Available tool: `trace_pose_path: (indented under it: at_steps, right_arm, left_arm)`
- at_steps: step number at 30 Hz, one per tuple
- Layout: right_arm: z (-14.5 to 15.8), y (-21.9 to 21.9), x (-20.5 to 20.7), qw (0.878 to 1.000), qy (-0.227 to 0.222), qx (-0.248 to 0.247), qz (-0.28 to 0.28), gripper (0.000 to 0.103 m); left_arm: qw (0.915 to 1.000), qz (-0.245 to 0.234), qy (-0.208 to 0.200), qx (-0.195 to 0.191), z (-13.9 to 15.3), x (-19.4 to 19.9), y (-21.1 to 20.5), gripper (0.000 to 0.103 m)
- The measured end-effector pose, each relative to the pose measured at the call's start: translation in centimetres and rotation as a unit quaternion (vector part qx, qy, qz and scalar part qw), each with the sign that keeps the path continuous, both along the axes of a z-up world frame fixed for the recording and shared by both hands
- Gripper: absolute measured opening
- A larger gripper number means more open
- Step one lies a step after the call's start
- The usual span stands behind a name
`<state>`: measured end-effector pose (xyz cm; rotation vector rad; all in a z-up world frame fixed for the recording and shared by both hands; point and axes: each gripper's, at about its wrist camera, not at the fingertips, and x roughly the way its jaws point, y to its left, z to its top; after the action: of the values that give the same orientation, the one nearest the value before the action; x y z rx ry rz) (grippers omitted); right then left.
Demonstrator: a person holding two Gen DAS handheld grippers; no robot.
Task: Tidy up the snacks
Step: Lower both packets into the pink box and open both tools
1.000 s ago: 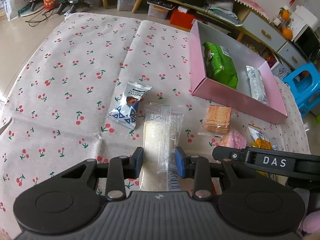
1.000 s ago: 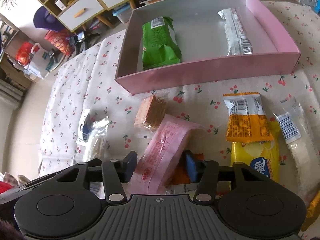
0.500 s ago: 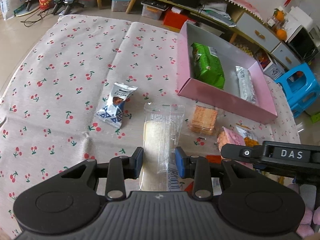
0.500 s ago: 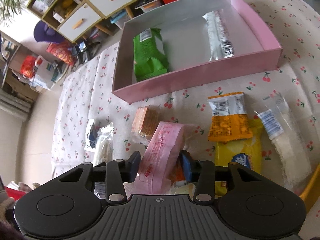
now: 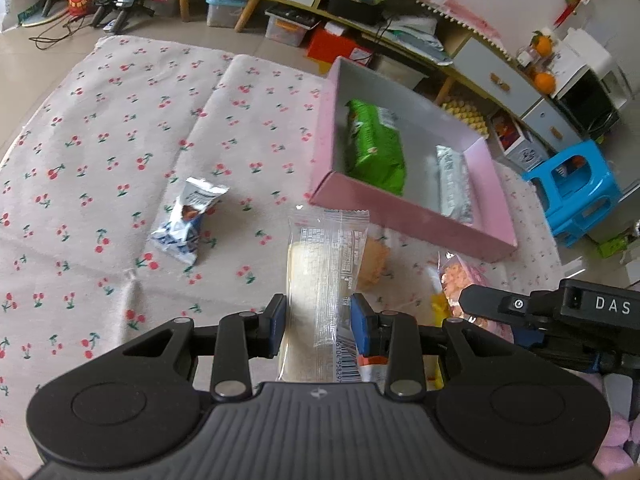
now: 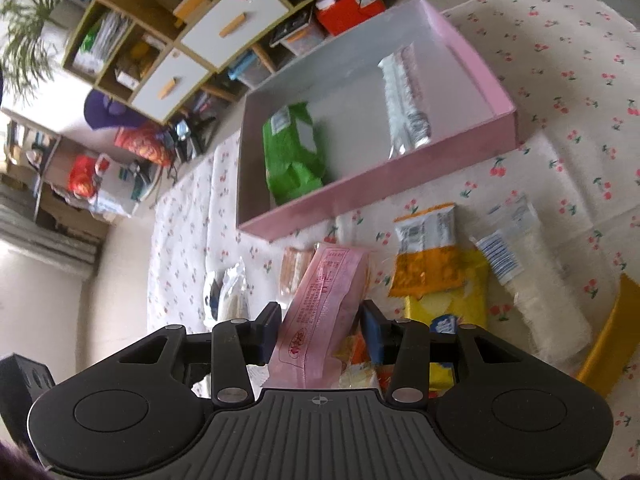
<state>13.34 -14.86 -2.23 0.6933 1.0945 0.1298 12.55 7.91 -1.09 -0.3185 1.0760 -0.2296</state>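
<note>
My left gripper [image 5: 319, 328] is shut on a clear-wrapped white cake [image 5: 320, 276] and holds it above the cherry-print cloth. My right gripper [image 6: 320, 332] is shut on a pink snack packet [image 6: 326, 304], lifted off the cloth. The pink box [image 5: 404, 216] lies ahead to the right, and it shows in the right wrist view [image 6: 380, 196] too. In it lie a green bag [image 5: 374, 146] and a silver bar [image 5: 452, 184].
A blue-white packet [image 5: 188, 220] lies on the cloth at the left. Biscuits [image 6: 294, 272], an orange packet [image 6: 428, 252], a yellow bag [image 6: 460, 300] and a clear white packet [image 6: 532, 272] lie in front of the box. A blue stool [image 5: 576, 192] stands at the right.
Both grippers have risen with their snacks held, and the views have tilted and shifted toward the pink box. The snacks on the cloth have not moved.
</note>
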Motion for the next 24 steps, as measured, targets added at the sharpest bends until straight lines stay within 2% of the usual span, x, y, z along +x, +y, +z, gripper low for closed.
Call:
trace_pose_path:
  at_steps: [15,18,20,24]
  right_arm:
    - [1.4,-6.1,0.4,0.996,-0.034,0.038,-0.073,0.042]
    - [1.4,-7.5,0.7,0.993,-0.032,0.058,-0.094,0.042]
    - [1.6,-8.5,1.2,0.991,-0.033,0.072,-0.108,0.042]
    - [1.9,-9.6,2.4,0.99,-0.035,0.056,-0.124,0.042]
  left_arm:
    - [0.998,0.0,-0.032,-0.054,1.5,1.9,-4.5,0.031]
    - [0.997,0.005,-0.032,-0.071,1.6,2.6,-5.3,0.031]
    - [0.9972,-0.002,-0.037,-0.065,1.8,3.3,-6.0,0.031]
    - [0.9975,-0.012,-0.058,-0.038,2.5,5.1,-7.7,0.031]
